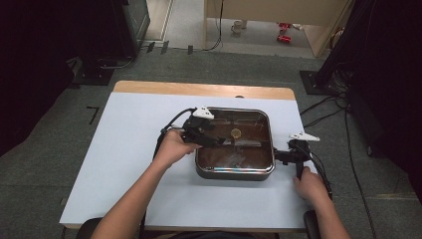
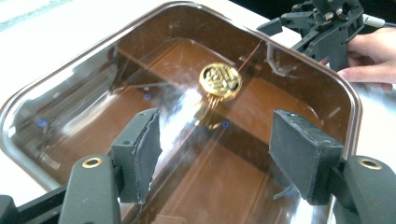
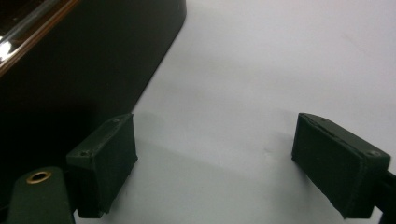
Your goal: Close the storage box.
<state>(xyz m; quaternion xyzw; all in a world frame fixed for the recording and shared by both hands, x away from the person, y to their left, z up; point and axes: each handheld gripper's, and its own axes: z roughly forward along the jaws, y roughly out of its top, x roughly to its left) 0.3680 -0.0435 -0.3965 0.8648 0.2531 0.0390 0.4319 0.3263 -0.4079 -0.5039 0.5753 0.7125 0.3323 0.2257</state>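
Two sets of jaws are standing spread and empty: you are hovering your left gripper point(image 2: 215, 154) over the glass-lidded pan point(image 1: 234, 172), so next, I judge, you are reaching for its gold knob point(image 2: 220, 80), your right gripper point(image 3: 215, 163) waiting beside the pan.

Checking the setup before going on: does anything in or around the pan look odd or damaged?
Nothing spilled or broken. The one oddity is a gold medallion lying alone on the brown floor of the square pan, beyond the open left gripper.

Grey carpet floor point(image 1: 45, 164); dark surroundings
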